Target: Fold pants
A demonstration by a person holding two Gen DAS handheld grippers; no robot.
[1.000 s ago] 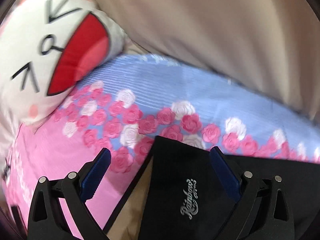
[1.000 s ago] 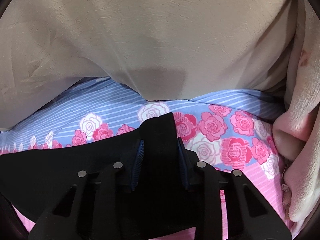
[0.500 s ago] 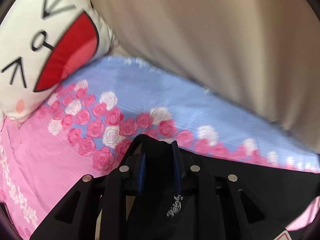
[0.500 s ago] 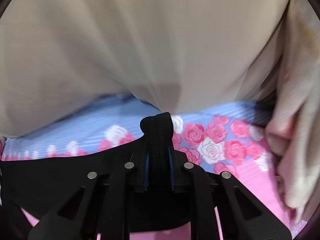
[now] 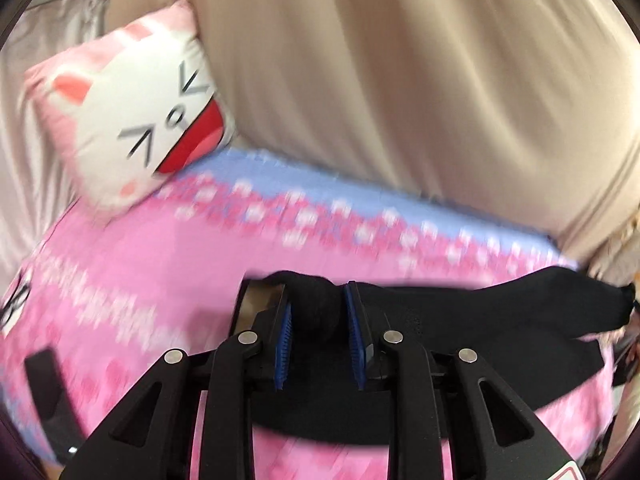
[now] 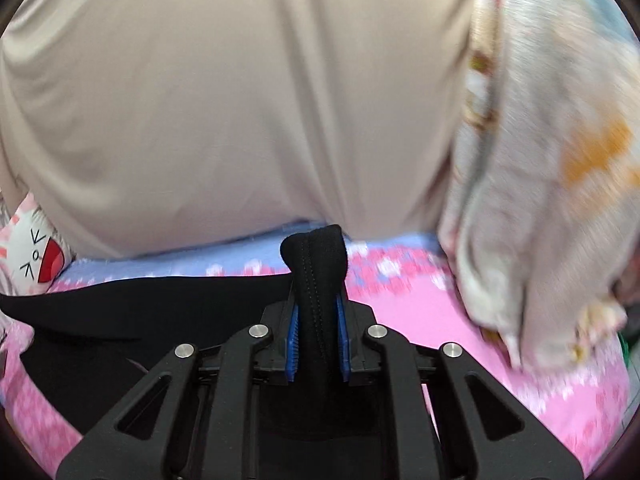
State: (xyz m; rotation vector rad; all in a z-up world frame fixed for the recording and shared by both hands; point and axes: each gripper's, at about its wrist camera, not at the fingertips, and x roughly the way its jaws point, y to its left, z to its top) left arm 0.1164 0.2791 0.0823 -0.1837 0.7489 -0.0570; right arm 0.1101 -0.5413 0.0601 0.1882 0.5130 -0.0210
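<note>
Black pants [image 5: 460, 312] clamped by left gripper [image 5: 318, 314] and right gripper [image 6: 316, 312]; no writing legible.

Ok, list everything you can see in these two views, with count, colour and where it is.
pants: one, black, stretched between both grippers above the bed
bedsheet: one, pink and blue with roses, under the pants
cat pillow: one, white and pink, far left on the bed
curtain: one, beige, behind the bed
blanket: one, pale with orange print, right side
left gripper: one, black with blue pads, shut on the pants
right gripper: one, black with blue pads, shut on the pants
</note>
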